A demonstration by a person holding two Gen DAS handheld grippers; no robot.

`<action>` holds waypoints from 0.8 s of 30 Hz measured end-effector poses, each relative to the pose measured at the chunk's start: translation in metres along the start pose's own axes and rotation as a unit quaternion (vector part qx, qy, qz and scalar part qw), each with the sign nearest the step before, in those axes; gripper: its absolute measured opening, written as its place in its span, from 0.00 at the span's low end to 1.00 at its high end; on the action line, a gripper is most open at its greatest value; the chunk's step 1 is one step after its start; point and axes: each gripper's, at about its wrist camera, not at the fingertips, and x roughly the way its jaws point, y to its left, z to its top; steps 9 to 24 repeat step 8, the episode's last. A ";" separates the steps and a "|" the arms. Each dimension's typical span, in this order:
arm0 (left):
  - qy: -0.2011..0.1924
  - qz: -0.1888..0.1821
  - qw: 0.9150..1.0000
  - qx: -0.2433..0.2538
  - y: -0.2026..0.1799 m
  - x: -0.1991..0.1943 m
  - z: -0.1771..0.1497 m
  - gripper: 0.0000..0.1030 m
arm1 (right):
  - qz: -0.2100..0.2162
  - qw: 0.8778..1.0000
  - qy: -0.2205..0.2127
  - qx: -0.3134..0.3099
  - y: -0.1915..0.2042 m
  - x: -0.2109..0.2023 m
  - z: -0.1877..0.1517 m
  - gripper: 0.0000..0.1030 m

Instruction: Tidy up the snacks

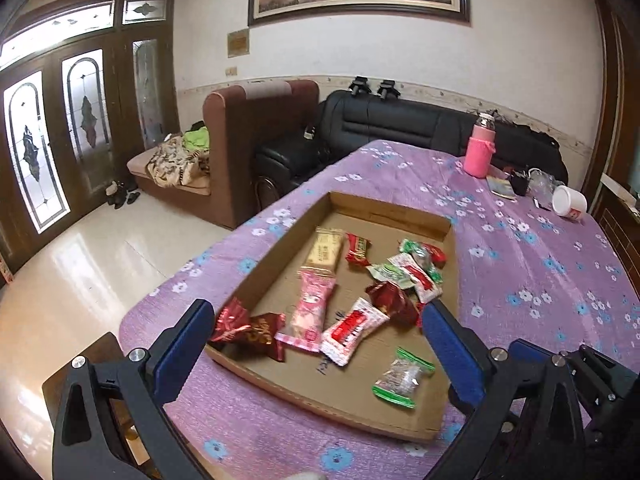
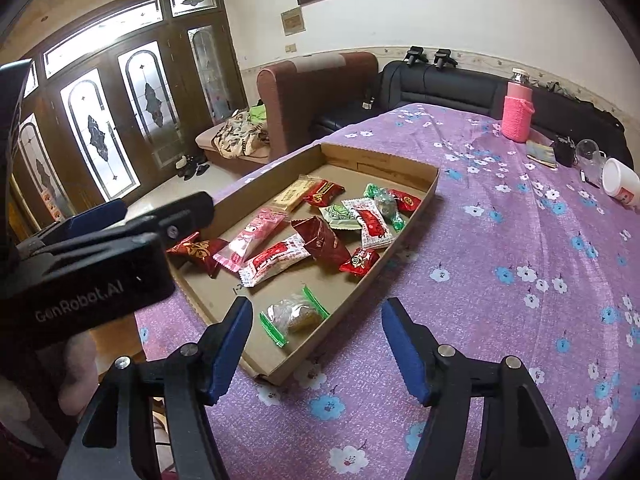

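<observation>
Snacks (image 1: 352, 296) lie in the cardboard tray (image 1: 384, 206); both tools gape empty.

Both views are lit by daylight admitted through the glazed doors (image 1: 36, 148) at the left of the frame, whose panes are blown out to white. A bright sheen is cast on the tiled floor (image 1: 80, 264) below them. The room is evenly and softly lit; only faint shadows are seen inside the cardboard tray (image 2: 420, 196). Strong fisheye bending is seen at the edges, and the corners are vignetted black. The nearest parts at the lower edge are slightly blurred.
</observation>
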 end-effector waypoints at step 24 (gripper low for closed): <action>0.021 -0.010 1.000 0.003 -0.019 0.009 0.000 1.00 | 0.004 1.000 -0.003 0.012 -0.010 0.000 -0.001 0.71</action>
